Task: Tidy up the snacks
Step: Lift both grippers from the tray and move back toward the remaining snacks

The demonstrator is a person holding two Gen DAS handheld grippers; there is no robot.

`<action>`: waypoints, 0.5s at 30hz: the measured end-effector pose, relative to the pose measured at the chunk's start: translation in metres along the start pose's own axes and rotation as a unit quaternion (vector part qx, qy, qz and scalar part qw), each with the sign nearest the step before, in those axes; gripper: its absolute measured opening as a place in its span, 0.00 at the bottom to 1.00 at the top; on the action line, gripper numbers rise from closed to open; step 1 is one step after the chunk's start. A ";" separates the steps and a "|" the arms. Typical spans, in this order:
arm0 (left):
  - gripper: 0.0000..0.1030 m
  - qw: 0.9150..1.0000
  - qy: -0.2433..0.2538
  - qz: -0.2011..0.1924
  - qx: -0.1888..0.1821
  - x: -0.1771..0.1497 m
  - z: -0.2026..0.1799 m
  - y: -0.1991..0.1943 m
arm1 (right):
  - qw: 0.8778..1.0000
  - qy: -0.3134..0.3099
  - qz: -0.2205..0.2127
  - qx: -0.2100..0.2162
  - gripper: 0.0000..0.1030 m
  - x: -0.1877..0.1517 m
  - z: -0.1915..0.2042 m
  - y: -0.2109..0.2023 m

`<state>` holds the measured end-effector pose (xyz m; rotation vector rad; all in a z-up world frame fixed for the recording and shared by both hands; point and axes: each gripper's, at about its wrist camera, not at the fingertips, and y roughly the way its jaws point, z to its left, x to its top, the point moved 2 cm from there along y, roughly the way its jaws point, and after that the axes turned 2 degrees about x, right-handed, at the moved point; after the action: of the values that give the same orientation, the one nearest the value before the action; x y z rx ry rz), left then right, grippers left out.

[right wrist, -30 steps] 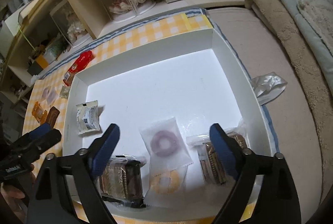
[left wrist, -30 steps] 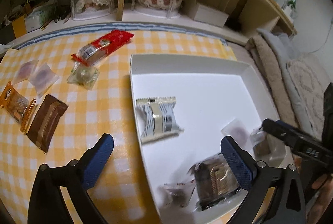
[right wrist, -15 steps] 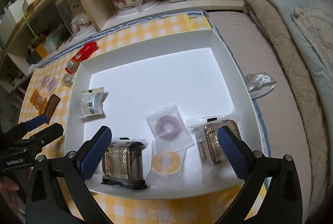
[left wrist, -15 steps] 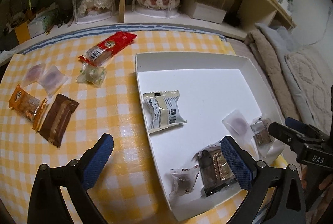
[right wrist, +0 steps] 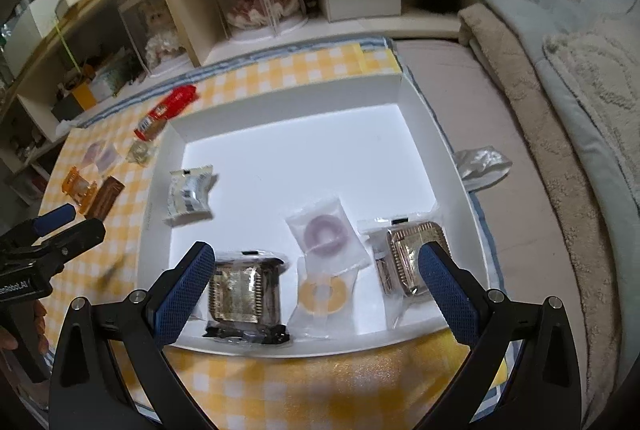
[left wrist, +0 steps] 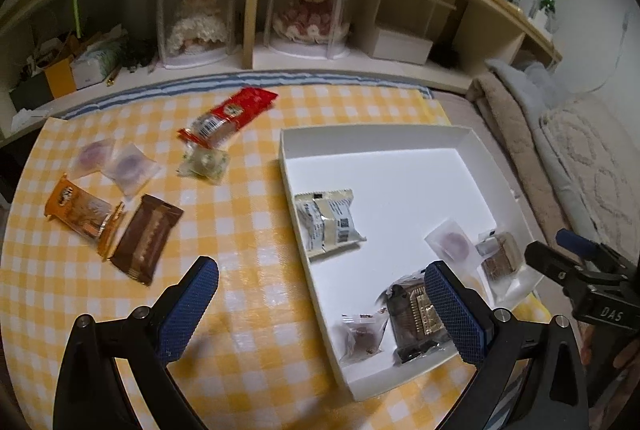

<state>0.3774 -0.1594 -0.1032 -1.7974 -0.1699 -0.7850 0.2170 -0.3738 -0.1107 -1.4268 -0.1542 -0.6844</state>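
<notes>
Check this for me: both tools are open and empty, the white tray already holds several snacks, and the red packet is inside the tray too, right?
Not quite. The red packet is not in the white tray; it lies on the checkered cloth outside the tray's far left corner, as the left wrist view shows. The rest holds: the left tool and right tool are open and empty, and several snacks sit in the tray.

left gripper (left wrist: 320, 304): fingers apart, empty | right gripper (right wrist: 316, 286): fingers apart, empty

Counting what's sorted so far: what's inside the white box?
Inside the white cardboard box: one silver-white packet, two clear-wrapped dark cakes, purple ring and yellow ring pouches. Claw fingers cover some corners.
</notes>
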 end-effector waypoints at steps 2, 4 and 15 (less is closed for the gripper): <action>1.00 1.000 -0.002 -0.006 0.001 0.001 0.004 -0.009 | 1.000 -0.002 -0.013 0.004 1.00 0.003 0.004 -0.008; 1.00 1.000 -0.004 -0.014 0.003 0.002 0.010 -0.020 | 1.000 -0.004 -0.025 0.005 1.00 0.005 0.010 -0.015; 1.00 0.998 -0.002 -0.056 0.011 0.004 0.040 -0.079 | 0.997 -0.030 -0.070 0.016 1.00 0.016 0.045 -0.044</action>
<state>0.3599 -0.0950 -0.0448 -1.7811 -0.2816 -0.8564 0.2201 -0.3360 -0.0573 -1.4152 -0.3126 -0.7505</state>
